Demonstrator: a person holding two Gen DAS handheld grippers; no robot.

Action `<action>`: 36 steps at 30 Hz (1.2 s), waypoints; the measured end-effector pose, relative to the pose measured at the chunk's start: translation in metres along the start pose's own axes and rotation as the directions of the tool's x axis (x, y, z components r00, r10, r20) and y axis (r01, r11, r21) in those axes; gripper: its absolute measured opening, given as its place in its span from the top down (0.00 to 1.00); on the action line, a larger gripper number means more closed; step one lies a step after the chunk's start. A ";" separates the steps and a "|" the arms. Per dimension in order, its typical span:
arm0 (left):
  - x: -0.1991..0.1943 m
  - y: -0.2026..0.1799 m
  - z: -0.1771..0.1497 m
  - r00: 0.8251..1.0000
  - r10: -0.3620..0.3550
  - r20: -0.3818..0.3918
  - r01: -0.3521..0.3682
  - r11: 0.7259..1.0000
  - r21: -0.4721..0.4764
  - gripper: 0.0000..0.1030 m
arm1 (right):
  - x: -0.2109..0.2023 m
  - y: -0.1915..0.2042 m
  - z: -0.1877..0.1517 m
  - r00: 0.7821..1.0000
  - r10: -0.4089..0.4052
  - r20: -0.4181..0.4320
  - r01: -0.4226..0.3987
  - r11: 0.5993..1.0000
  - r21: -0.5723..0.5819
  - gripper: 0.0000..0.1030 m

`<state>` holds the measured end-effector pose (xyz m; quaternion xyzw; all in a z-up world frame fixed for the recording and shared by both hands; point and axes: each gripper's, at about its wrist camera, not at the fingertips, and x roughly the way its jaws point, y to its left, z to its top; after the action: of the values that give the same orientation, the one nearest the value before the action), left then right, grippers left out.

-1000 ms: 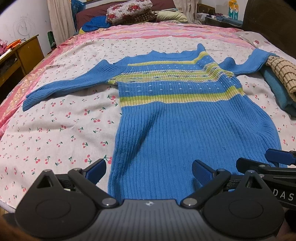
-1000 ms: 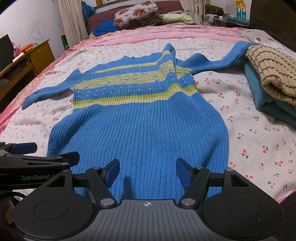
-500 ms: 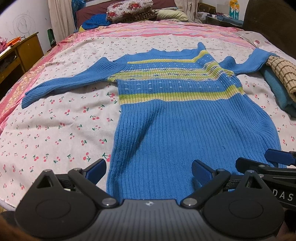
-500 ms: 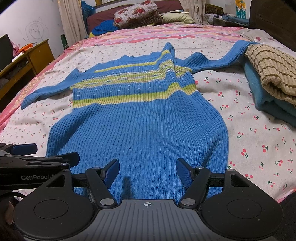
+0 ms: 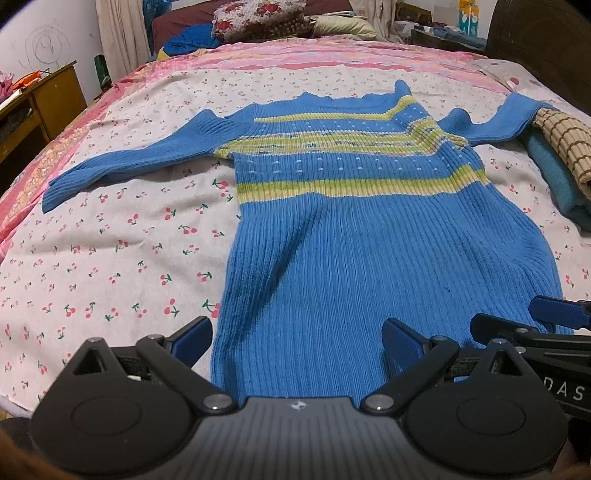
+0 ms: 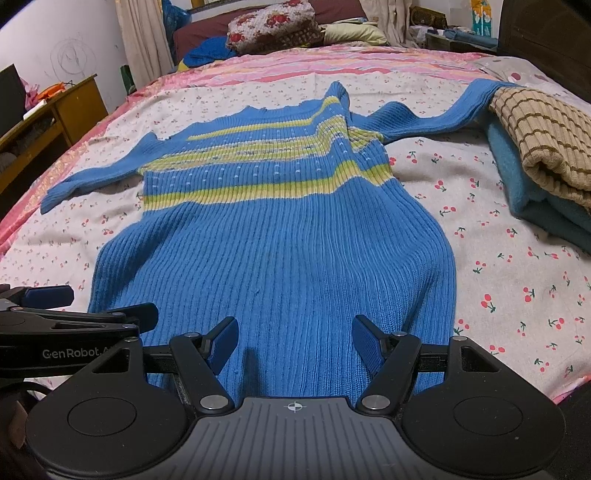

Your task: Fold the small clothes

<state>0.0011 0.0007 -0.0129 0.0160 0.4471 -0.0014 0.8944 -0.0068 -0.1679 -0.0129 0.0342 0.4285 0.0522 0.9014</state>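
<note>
A blue ribbed sweater [image 5: 354, 258] with yellow-green stripes lies flat on the cherry-print bed sheet [image 5: 110, 258], sleeves spread out to both sides, hem nearest me. It also shows in the right wrist view [image 6: 280, 251]. My left gripper [image 5: 297, 341] is open, hovering over the hem's left part. My right gripper [image 6: 295, 339] is open over the hem's right part. The right gripper also shows at the right edge of the left wrist view [image 5: 524, 325], and the left gripper at the left edge of the right wrist view [image 6: 74, 306].
Folded clothes, a tan striped piece [image 6: 546, 144] on a teal one [image 6: 535, 195], lie at the right under the sweater's right cuff. Pillows [image 6: 273, 26] lie at the bed's far end. A wooden desk [image 6: 55, 118] stands at the left. A dark headboard [image 5: 546, 48] is at the right.
Both grippers have drawn back slightly toward the hem, so the sweater sits a little farther away in view. Both stay open and the sweater has not moved.
</note>
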 end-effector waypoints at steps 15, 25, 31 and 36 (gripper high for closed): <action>0.001 0.000 0.000 1.000 0.000 -0.005 0.000 1.000 -0.002 0.01 | 0.001 0.000 0.000 1.000 -0.002 -0.003 0.002 1.000 -0.002 0.33; 0.001 0.000 0.000 1.000 0.003 -0.004 -0.003 1.000 -0.001 0.01 | 0.001 0.001 0.000 1.000 -0.004 -0.005 0.004 1.000 -0.003 0.33; 0.001 0.000 0.000 1.000 0.003 -0.004 -0.003 1.000 -0.001 0.01 | 0.001 0.001 0.000 1.000 -0.004 -0.004 0.004 1.000 -0.003 0.33; 0.001 0.000 0.000 1.000 0.003 -0.003 -0.003 1.000 -0.001 0.01 | 0.001 0.001 0.000 1.000 -0.004 -0.004 0.004 1.000 -0.003 0.33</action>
<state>0.0013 0.0004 -0.0136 0.0162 0.4486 0.0003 0.8936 -0.0064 -0.1672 -0.0140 0.0319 0.4304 0.0509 0.9006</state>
